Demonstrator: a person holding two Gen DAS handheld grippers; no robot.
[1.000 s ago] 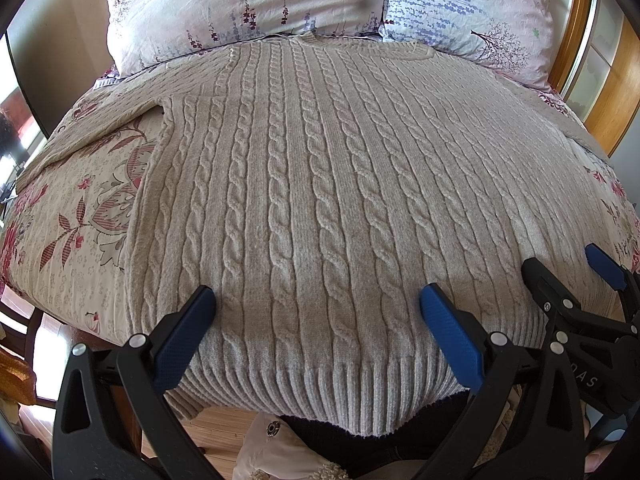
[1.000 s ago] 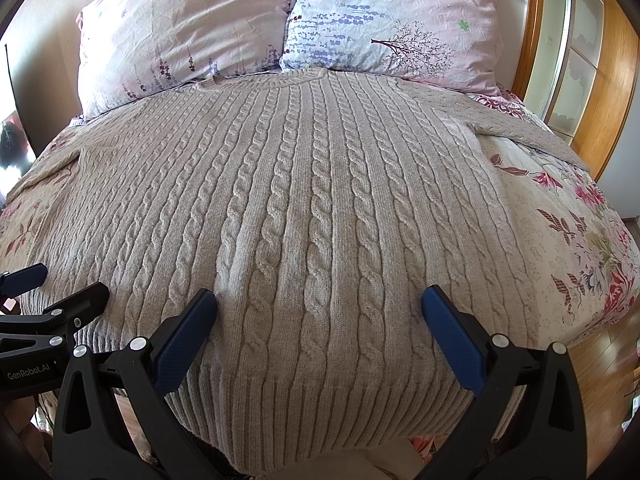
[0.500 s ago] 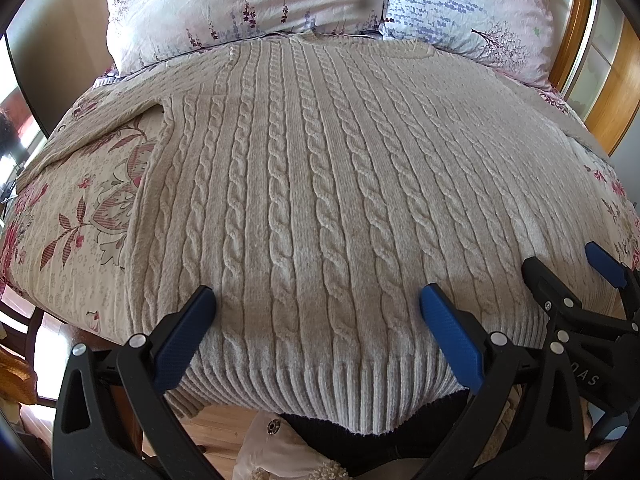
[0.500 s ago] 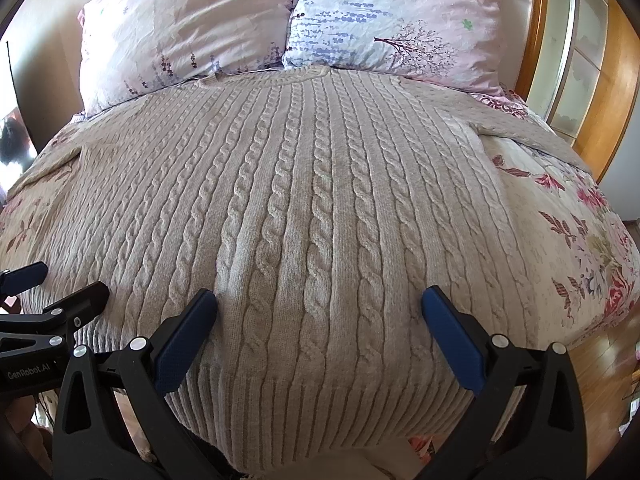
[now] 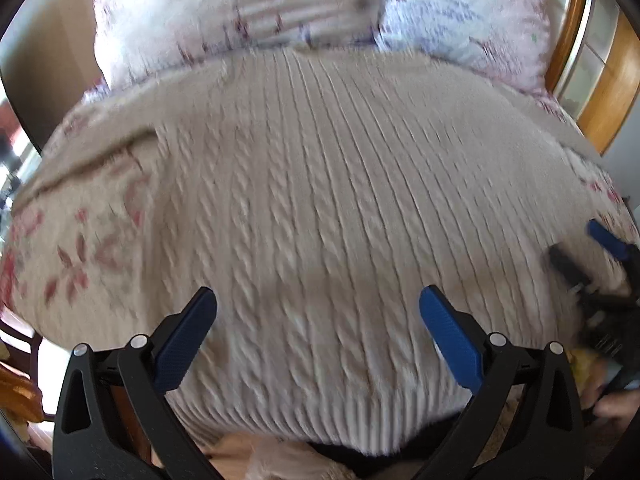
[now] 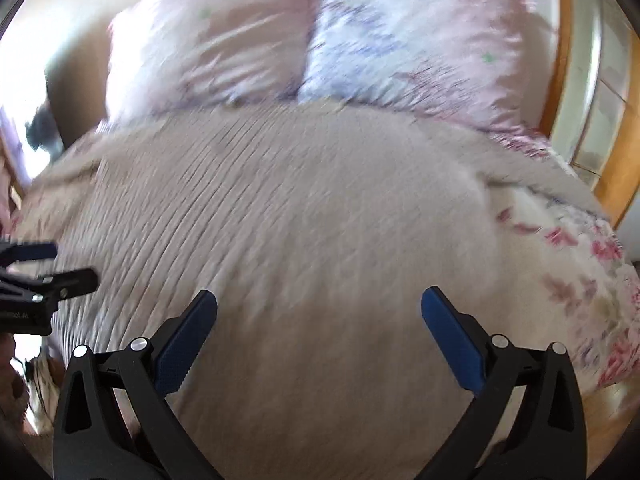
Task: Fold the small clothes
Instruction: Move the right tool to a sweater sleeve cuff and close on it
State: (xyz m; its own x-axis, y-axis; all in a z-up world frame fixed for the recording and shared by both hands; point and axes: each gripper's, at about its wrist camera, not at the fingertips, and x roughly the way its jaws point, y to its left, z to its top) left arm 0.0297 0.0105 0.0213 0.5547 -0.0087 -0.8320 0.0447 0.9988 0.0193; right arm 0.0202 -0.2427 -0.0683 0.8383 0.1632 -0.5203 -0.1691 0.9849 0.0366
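A: Where is the sweater (image 5: 320, 216)?

B: Flat on the bed (image 5: 76, 240), front up, neck toward the two pillows (image 6: 320, 36), hem at the near edge. One sleeve lies out over the floral sheet (image 6: 576, 264). Both views are motion-blurred.

A: Left hand-held gripper (image 5: 318, 320)?

B: My left one is spread wide, blue pads (image 5: 448, 336) apart above the knit near the hem, pinching nothing. Contact with the fabric: cannot tell.

A: Right hand-held gripper (image 6: 319, 320)?

B: Also spread wide, over the sweater's lower right part, holding nothing. Each shows at the edge of the other's view, side by side.
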